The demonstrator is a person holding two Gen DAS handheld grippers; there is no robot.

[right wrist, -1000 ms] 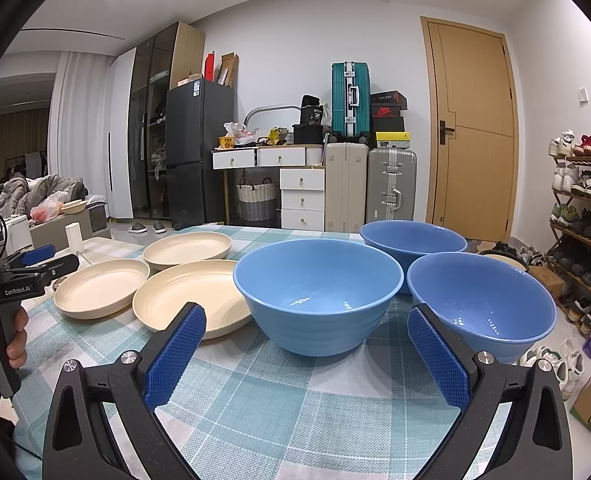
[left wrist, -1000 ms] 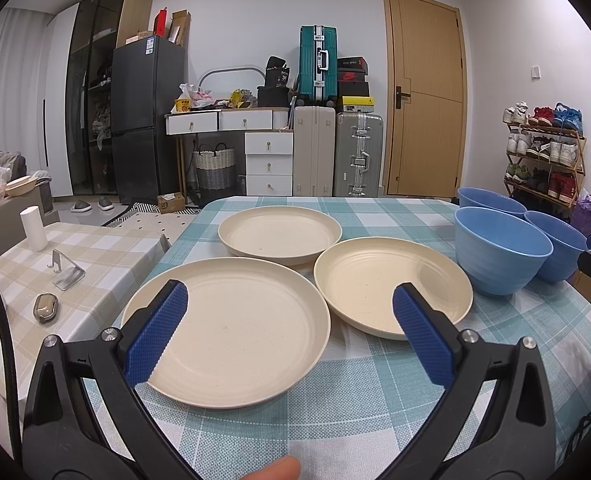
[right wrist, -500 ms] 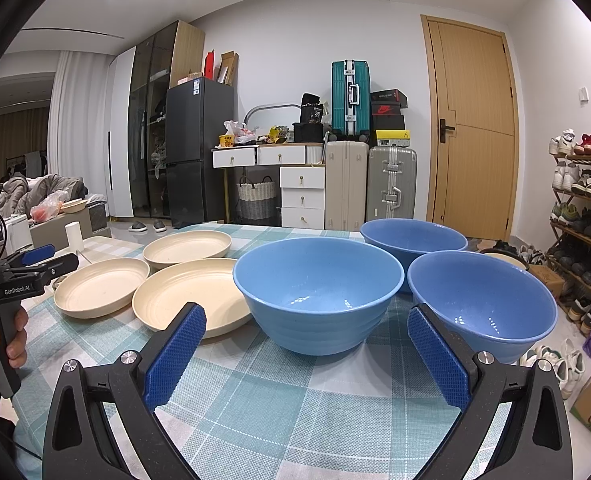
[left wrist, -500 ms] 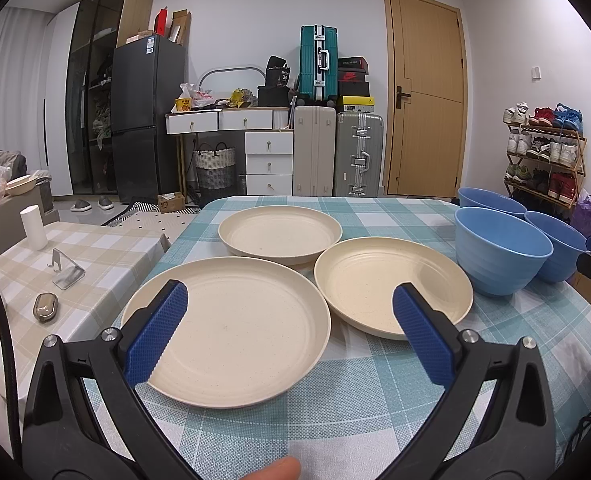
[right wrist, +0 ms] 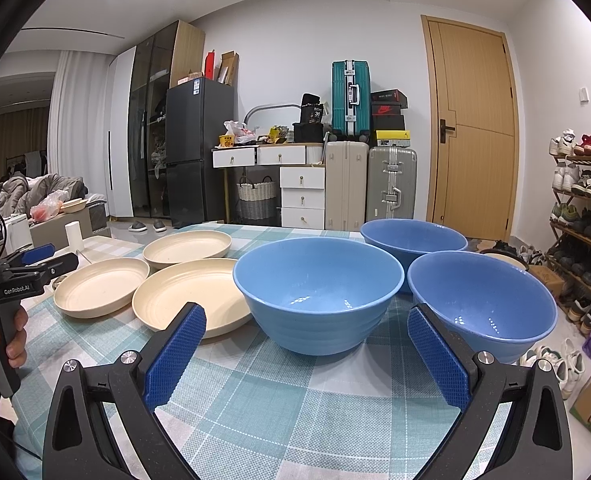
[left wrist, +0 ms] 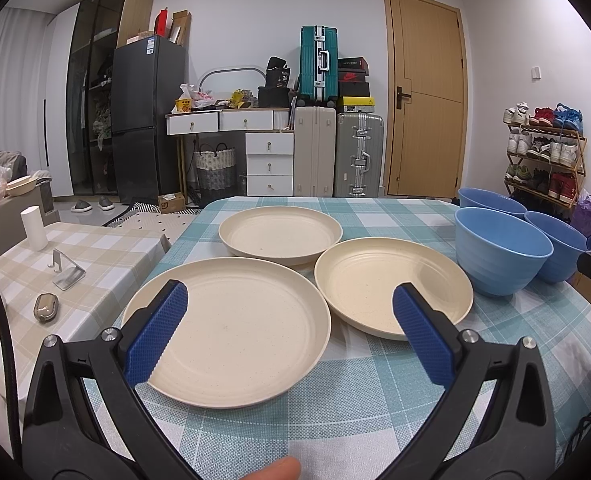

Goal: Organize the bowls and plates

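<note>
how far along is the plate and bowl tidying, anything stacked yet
Nothing looks stacked yet. The three cream plates lie separately on the checked tablecloth, and the three blue bowls stand singly beside them. Nothing is in hand: the left gripper and right gripper are both open and empty, short of the dishes. All of the gathering is left.

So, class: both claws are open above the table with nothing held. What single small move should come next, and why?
Probably lower the left claw onto the near rim of the nearest cream plate, which lies directly beneath its open blue pads. All three plates sit apart, unstacked, so lifting this one onto a neighbour starts the pile. The right claw, open before the nearest blue bowl, can wait.
</note>
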